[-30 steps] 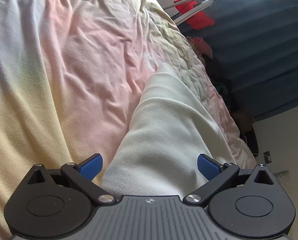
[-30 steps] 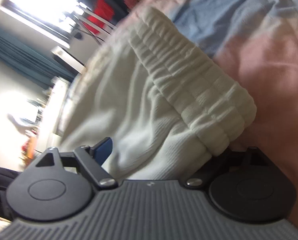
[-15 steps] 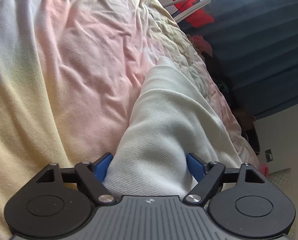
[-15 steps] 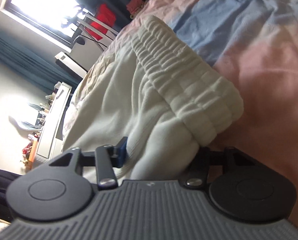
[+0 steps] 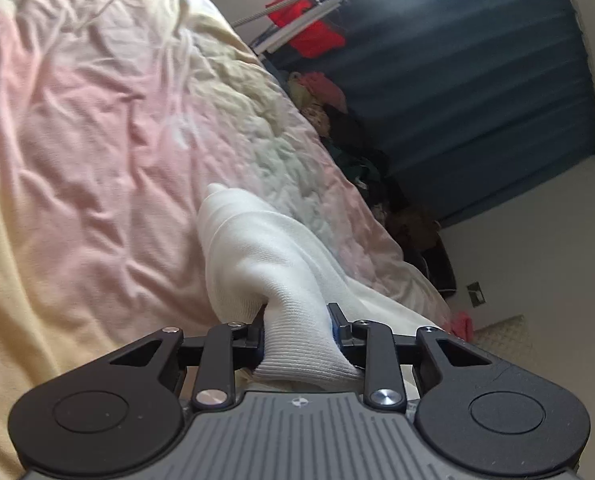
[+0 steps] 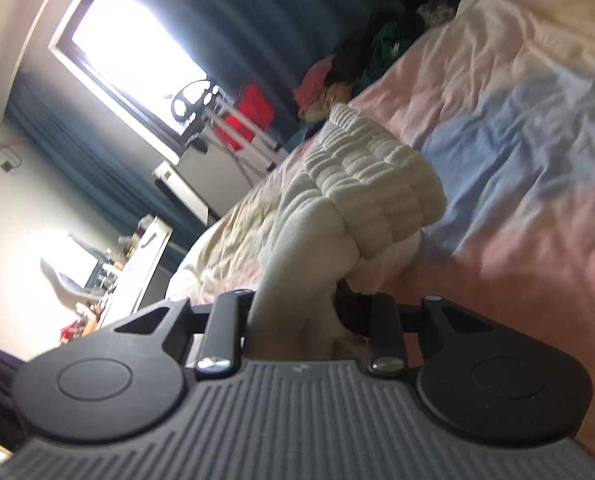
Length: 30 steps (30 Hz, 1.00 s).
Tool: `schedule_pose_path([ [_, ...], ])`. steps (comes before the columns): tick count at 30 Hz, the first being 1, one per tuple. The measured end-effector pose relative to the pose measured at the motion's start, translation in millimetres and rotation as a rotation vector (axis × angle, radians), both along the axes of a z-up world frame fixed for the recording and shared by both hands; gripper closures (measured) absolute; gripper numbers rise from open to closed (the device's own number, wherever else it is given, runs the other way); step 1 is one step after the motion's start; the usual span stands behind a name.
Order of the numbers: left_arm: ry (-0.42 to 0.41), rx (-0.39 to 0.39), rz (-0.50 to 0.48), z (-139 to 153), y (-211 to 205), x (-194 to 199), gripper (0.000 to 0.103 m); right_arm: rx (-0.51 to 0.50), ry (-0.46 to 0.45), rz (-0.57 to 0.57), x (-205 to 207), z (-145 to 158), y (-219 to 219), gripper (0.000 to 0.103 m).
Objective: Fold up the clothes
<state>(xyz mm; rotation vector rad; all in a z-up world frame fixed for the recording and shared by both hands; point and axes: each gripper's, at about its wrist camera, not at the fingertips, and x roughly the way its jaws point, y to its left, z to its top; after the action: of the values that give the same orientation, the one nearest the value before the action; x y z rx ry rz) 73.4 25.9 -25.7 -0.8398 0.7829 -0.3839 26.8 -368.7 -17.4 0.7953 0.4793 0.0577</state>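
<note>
A white ribbed garment [image 5: 265, 256] lies on a bed covered by a pastel pink, yellow and blue quilt [image 5: 89, 152]. My left gripper [image 5: 297, 330] is shut on a bunched fold of its plain end and lifts it off the quilt. In the right wrist view the same white garment [image 6: 337, 216] shows its thick ribbed elastic waistband [image 6: 373, 176]. My right gripper [image 6: 295, 304] is shut on the cloth just below that waistband, which is raised and bunched. The blue finger pads are mostly hidden by cloth.
A heap of mixed clothes [image 5: 337, 120] lies along the bed's far edge. A drying rack with a red item [image 5: 309, 28] stands by dark blue curtains [image 5: 477, 92] and a bright window [image 6: 129, 52]. A shelf with small items [image 6: 129, 264] stands against the wall.
Both grippers closed from open onto the white garment. Both have then risen, pulling the cloth up off the quilt and bunching it.
</note>
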Motion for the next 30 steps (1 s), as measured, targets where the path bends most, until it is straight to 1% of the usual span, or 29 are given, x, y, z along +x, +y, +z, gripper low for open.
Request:
schedule_pose_path([
  [4,-0.030,0.029,-0.058,24.0,-78.4,63.5,0.075,-0.052,-0.035,-0.087,-0.6,35.0,-46.7,0.073],
  [7,-0.052,0.052,-0.102,42.1,-137.2,111.2,0.076,-0.086,-0.042,-0.146,18.9,58.4,-92.3,0.074],
  [10,-0.074,0.074,-0.146,60.1,-196.1,158.9,0.077,-0.122,-0.030,-0.200,53.8,74.1,-140.2,0.075],
  [14,-0.104,0.103,-0.204,84.2,-274.5,222.4,0.077,-0.109,-0.011,-0.278,113.5,82.0,-203.0,0.076],
  [16,-0.119,0.118,-0.233,96.2,-313.7,254.2,0.077,-0.105,-0.017,-0.318,141.6,81.4,-230.4,0.076],
  [17,-0.126,0.133,-0.245,88.3,-319.8,260.5,0.077,-0.101,-0.024,-0.337,153.9,79.4,-242.2,0.076],
  [21,-0.151,0.198,-0.288,47.7,-335.1,279.6,0.077,-0.128,-0.051,-0.385,191.1,50.2,-271.7,0.076],
  [25,-0.177,0.263,-0.332,7.1,-350.5,298.8,0.077,-0.176,0.008,-0.376,212.5,-8.8,-276.7,0.076],
  [28,-0.196,0.312,-0.364,-23.4,-362.0,313.1,0.076,-0.178,0.072,-0.361,208.6,-57.7,-263.2,0.076],
  [30,-0.209,0.344,-0.386,-43.7,-369.7,322.7,0.076,-0.150,0.102,-0.396,196.2,-79.5,-249.1,0.076],
])
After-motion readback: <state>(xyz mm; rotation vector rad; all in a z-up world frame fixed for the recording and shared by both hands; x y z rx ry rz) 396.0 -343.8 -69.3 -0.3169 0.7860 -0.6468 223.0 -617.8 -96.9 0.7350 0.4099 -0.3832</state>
